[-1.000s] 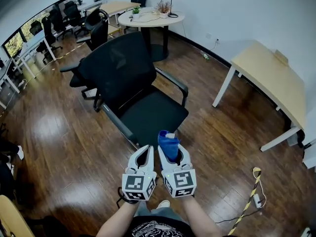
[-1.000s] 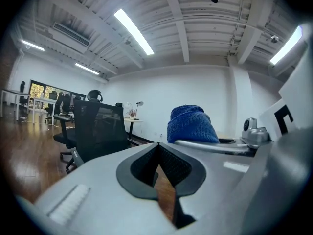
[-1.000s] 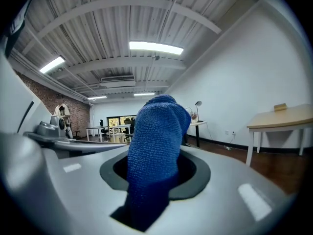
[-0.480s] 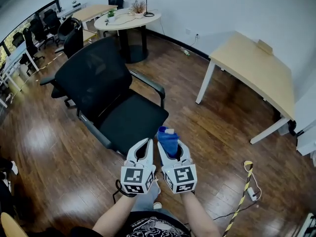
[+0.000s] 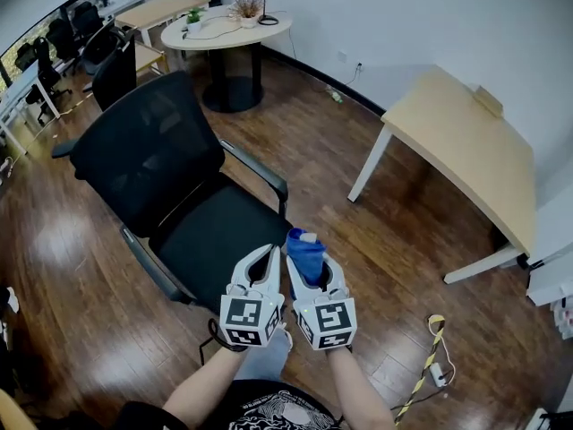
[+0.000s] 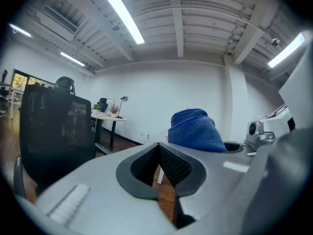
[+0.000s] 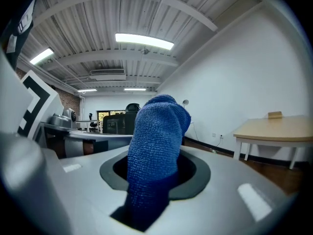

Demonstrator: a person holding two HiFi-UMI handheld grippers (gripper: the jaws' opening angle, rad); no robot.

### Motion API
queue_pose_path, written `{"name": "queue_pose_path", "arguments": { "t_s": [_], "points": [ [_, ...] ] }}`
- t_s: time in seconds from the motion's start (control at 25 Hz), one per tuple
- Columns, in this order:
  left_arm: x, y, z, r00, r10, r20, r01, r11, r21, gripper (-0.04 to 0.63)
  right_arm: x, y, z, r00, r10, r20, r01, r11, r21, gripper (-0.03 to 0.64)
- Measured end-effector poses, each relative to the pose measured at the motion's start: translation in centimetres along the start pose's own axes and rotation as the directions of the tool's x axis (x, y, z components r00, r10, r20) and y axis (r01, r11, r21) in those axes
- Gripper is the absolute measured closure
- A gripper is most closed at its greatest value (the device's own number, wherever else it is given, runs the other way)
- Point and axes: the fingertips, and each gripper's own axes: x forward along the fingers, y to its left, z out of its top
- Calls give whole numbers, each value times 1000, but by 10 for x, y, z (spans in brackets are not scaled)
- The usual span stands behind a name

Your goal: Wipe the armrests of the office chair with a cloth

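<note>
Below us, the wooden floor [image 5: 81,240] fills most of the head view. On it stands the black office chair [image 5: 170,177], with its mesh backrest toward the upper left and its seat toward us. One armrest [image 5: 257,170] runs along the seat edge nearer the beige desk [image 5: 466,141]. The other armrest [image 5: 152,265] runs along the opposite edge. Beyond the chair, a round desk [image 5: 224,27] carrying a lamp and a plant stands by the white wall.

We hold both grippers side by side, just beside each other, over the near edge of the seat and apart from both armrests. The left gripper [image 5: 269,256] has its fingers clenched tip to tip, with nothing between them. The right gripper [image 5: 309,265] has its fingers grasping the blue cloth [image 5: 304,249]. The cloth rises as a folded bundle above the fingertips. In the left gripper view, the cloth shows just to the right of the clenched fingers.
</note>
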Motion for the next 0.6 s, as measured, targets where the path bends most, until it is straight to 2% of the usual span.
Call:
{"name": "queue_pose_path", "arguments": {
  "t_s": [0.28, 0.44, 0.6],
  "points": [
    [95, 54, 27, 996, 86, 7, -86, 994, -60, 592, 103, -41, 16, 989, 119, -91, -125, 990, -58, 477],
    [129, 84, 43, 991, 132, 23, -129, 987, -92, 592, 150, -57, 27, 979, 162, -121, -175, 979, -101, 477],
    [151, 112, 53, 983, 180, 18, -178, 980, -94, 591, 194, -62, 37, 962, 227, -150, -246, 961, -127, 477]
  ]
}}
